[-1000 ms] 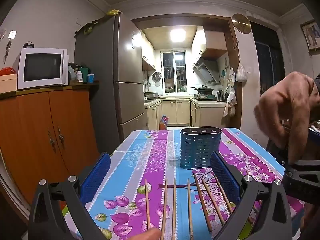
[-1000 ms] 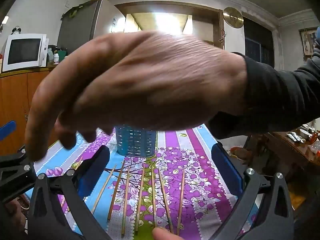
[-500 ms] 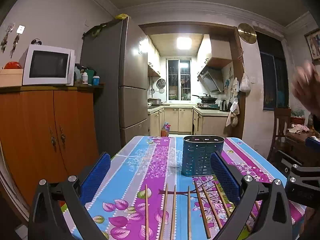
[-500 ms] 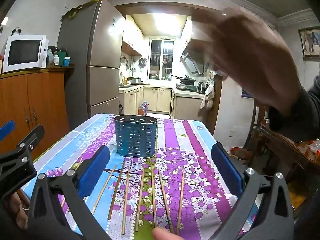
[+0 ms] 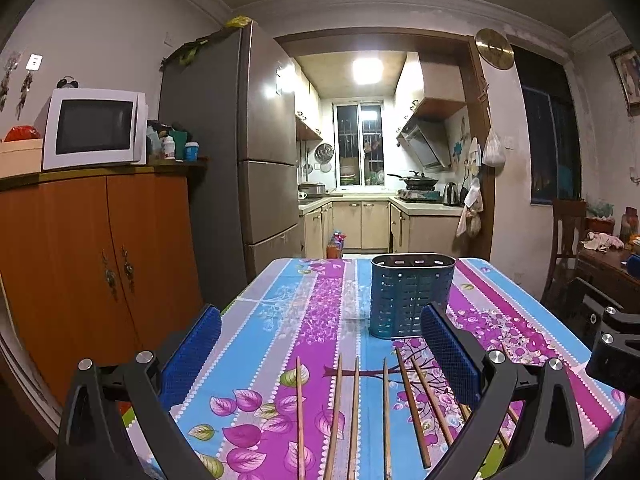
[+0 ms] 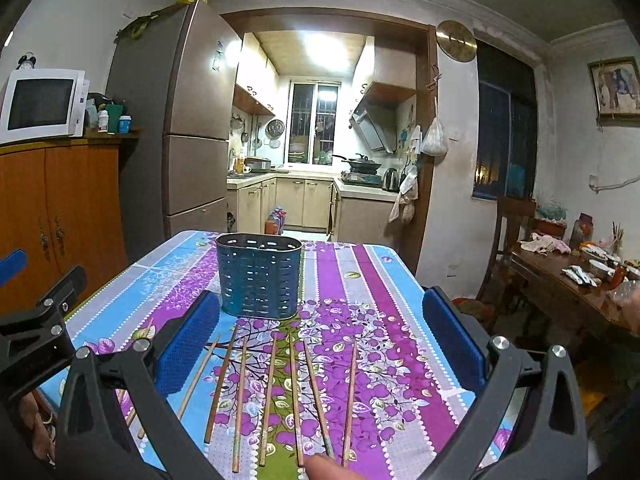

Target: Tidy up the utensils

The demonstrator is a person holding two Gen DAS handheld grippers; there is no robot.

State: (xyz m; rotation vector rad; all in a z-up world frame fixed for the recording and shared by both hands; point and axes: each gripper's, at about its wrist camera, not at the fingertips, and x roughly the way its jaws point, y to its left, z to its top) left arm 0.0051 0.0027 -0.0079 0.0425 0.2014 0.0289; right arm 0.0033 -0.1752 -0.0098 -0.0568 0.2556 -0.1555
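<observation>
- Left gripper (image 5: 320, 344): blue-padded jaws spread wide, gripping nothing, held above the near table edge.
- Wooden chopsticks (image 6: 268, 396): scattered side by side, flat on the floral tablecloth (image 6: 380, 280).
- Blue perforated utensil holder (image 6: 259, 276): upright just beyond them.
- Right gripper (image 6: 320, 340): likewise wide apart, empty.

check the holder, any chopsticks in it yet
No, the holder shows nothing above its rim and the chopsticks all lie on the table.
</observation>
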